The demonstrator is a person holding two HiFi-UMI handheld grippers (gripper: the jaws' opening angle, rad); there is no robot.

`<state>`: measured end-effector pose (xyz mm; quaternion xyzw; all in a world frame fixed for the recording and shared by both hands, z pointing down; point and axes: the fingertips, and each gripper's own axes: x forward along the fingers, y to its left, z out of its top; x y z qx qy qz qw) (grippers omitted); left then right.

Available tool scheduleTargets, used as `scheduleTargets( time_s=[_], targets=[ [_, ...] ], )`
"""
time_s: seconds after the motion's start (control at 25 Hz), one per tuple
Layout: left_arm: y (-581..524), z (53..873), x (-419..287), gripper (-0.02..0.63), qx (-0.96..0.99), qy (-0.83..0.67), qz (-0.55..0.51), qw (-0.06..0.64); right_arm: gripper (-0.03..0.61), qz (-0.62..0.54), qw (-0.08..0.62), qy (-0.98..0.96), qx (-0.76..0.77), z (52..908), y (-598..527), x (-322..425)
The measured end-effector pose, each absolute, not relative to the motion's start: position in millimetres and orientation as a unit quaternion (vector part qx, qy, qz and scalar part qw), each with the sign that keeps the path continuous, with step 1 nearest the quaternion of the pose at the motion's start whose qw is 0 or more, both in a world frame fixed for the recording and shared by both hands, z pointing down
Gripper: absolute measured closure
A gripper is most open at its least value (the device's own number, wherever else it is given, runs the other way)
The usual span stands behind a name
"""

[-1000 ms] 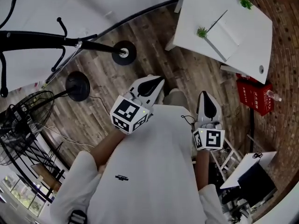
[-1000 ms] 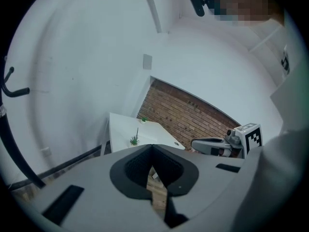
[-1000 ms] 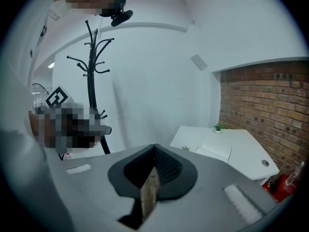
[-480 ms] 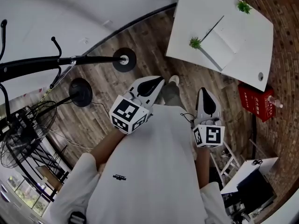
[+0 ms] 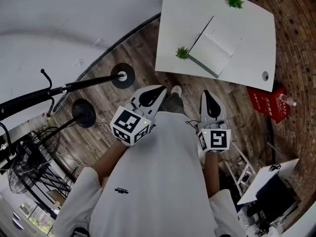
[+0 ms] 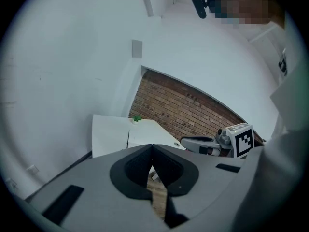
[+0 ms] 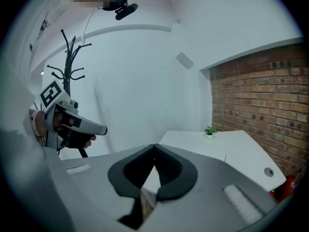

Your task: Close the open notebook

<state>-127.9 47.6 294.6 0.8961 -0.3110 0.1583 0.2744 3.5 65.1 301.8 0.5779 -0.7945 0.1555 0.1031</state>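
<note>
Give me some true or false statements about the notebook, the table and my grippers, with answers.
The white notebook lies open on the white table. True.
The left gripper and the right gripper are both shut and empty. True.
The left gripper touches the notebook. False: both grippers are short of the table, touching nothing.
Three small green plants stand on the table. False: only two small green plants stand there.
The red box sits on the table. False: it stands on the wooden floor beside it.

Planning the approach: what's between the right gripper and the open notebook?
Head view: only wooden floor and the white table's near edge lie between the right gripper and the notebook.
</note>
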Motion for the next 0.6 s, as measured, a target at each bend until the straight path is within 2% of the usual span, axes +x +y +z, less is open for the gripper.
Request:
scheduleTargets(
  time_s=[0.32,0.6],
  targets=[
    [33,319,-78,0.604,0.9,-0.281,0.189,0.275,0.568,0.159,0.121,-0.79,0.579,326,47,43],
    [13,352,-44,0.604,0.893,-0.282,0.21,0.282,0.568,0.156,0.184,-0.788,0.567,365,34,73]
  ],
)
